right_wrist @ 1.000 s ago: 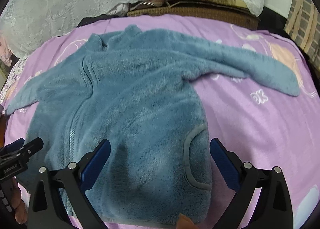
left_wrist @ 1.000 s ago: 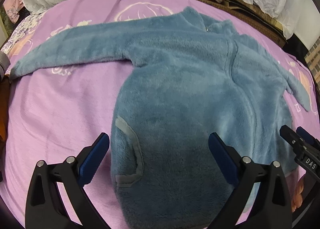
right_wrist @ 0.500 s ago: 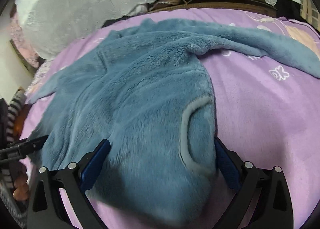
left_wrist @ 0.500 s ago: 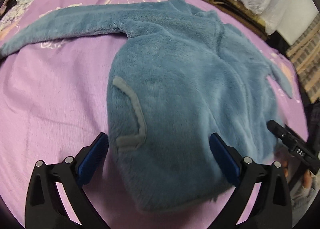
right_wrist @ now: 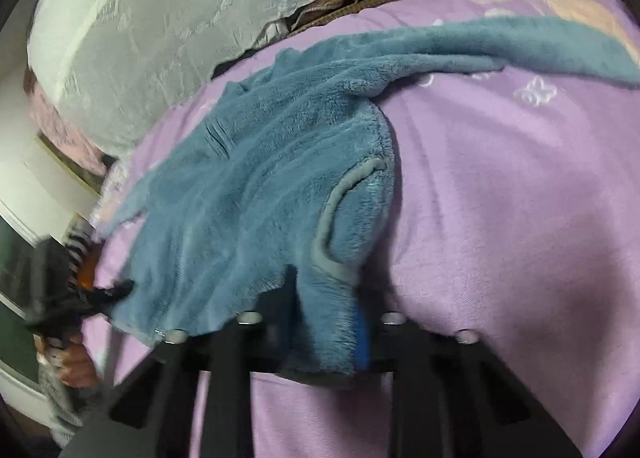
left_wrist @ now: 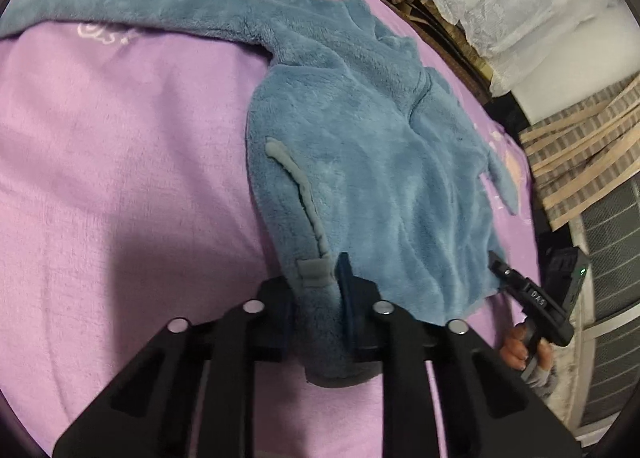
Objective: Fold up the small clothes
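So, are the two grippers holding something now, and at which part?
Both hold the blue fleece jacket at its bottom hem: left gripper by one pocket corner, right gripper by the other.

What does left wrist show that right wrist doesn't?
Left wrist only: the left tool shut on the hem corner by one grey-trimmed pocket, the sleeve stretched to the upper left, and a striped cloth at the right edge.

Right wrist only: the right tool shut on the opposite hem corner by the other pocket, the other sleeve running right, and a white-framed edge at far left.

Both: the blue fleece jacket lying on the purple blanket, the white lace cover behind, and the other tool at the frame edge.
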The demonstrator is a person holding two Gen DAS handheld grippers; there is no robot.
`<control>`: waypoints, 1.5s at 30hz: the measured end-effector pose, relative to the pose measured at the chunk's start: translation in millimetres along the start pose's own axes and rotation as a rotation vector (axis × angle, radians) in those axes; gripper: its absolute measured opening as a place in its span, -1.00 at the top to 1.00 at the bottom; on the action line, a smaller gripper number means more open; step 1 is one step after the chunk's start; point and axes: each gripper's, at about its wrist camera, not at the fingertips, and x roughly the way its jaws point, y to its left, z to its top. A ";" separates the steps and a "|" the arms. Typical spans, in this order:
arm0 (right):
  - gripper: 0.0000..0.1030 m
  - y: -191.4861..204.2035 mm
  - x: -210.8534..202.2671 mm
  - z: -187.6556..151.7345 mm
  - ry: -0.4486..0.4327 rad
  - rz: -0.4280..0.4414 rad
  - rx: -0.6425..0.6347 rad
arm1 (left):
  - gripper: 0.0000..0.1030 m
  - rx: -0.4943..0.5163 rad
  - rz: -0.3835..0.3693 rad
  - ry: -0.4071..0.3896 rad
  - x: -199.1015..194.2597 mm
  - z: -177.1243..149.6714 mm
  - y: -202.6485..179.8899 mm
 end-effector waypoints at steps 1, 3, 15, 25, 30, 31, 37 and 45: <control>0.69 0.1 -2.8 -0.2 -0.005 0.008 0.004 | 0.77 0.010 0.003 -0.006 -1.3 -1.1 -2.4; 0.70 3.7 -9.4 -0.6 -0.014 0.013 -0.001 | 0.80 0.024 -0.007 -0.017 -9.2 -4.9 -7.7; 0.71 -5.6 -31.7 -43.3 0.059 -0.031 0.011 | 0.79 0.003 0.008 0.036 -20.0 -45.2 1.4; 0.51 -16.0 -53.1 -46.1 0.064 -0.044 0.023 | 0.76 0.031 0.028 0.008 -45.1 -48.4 3.7; 0.51 9.1 -88.0 -20.9 -0.073 -0.094 -0.067 | 0.78 0.138 0.123 -0.071 -76.4 -39.9 -19.0; 0.51 15.8 -87.9 -15.0 -0.083 -0.078 -0.085 | 0.78 0.157 0.128 -0.085 -78.5 -36.0 -25.9; 0.51 68.9 -30.6 -5.7 -0.006 0.006 -0.218 | 0.64 0.228 0.038 -0.048 -43.1 -19.5 -72.8; 0.57 56.6 13.6 -32.0 0.147 0.007 -0.208 | 0.63 0.300 0.090 0.096 18.6 -35.9 -78.8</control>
